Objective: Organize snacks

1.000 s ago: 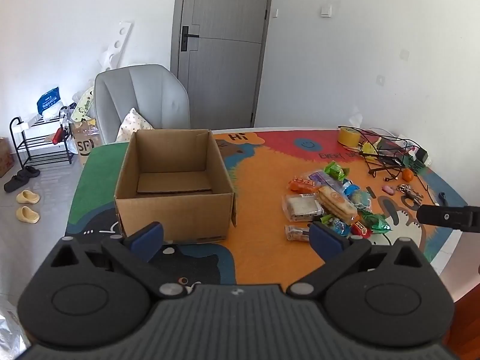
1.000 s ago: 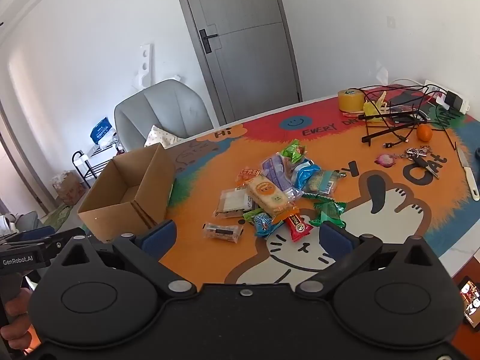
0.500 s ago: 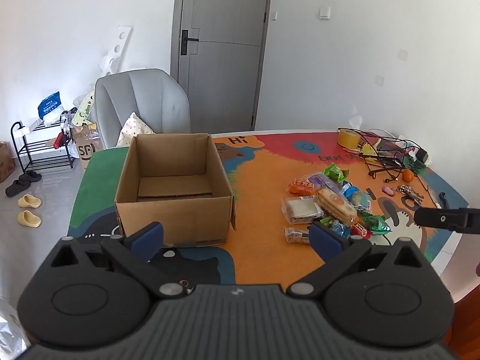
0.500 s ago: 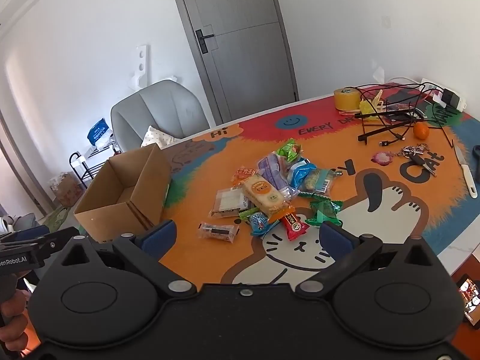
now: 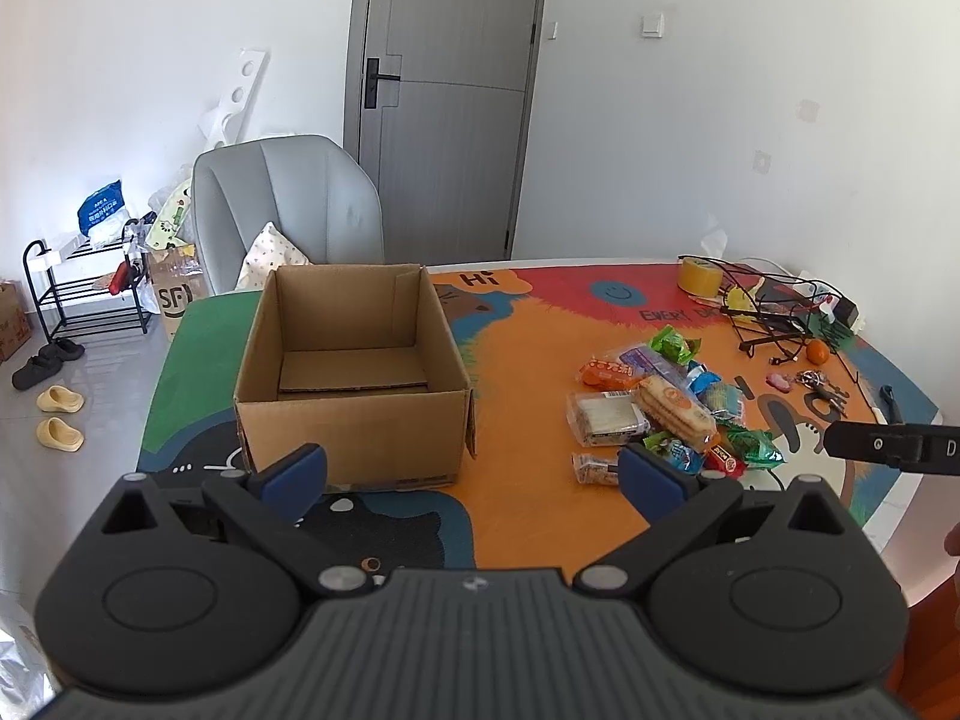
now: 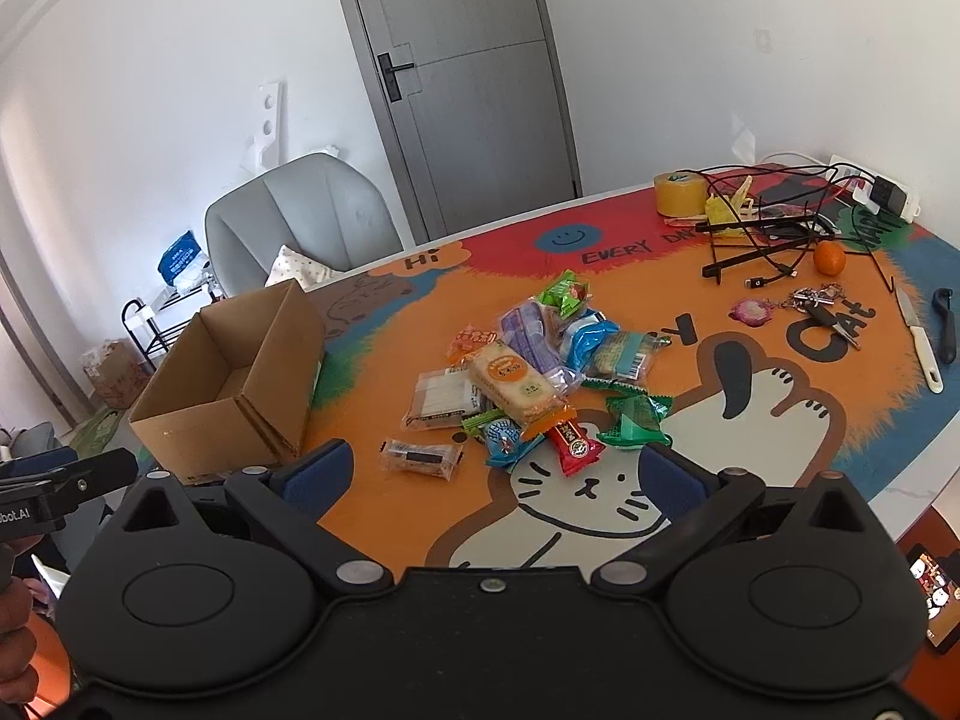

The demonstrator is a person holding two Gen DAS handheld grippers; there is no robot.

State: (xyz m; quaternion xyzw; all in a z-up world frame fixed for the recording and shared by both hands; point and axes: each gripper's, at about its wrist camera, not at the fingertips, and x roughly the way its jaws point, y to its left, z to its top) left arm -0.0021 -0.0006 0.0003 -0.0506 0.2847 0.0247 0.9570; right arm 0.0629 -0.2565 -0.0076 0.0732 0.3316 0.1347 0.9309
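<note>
An open, empty cardboard box (image 5: 354, 372) (image 6: 234, 372) stands on the left part of the colourful table mat. A heap of several wrapped snacks (image 5: 660, 405) (image 6: 528, 372) lies on the orange area to its right, with a long cracker pack (image 6: 510, 381) on top and a small dark bar (image 6: 420, 457) nearest. My left gripper (image 5: 474, 471) hangs open above the table's near edge, in front of the box. My right gripper (image 6: 492, 474) is open too, just short of the heap, holding nothing.
A yellow tape roll (image 6: 678, 195), black cables and a stand (image 6: 774, 228), an orange (image 6: 829, 257), keys (image 6: 822, 306) and a knife (image 6: 921, 339) crowd the far right of the table. A grey chair (image 5: 288, 210) stands behind the box; a shoe rack (image 5: 84, 288) is at left.
Both grippers have pulled back and risen slightly, so the box and snacks sit a little lower and farther in view. Both stay open.
</note>
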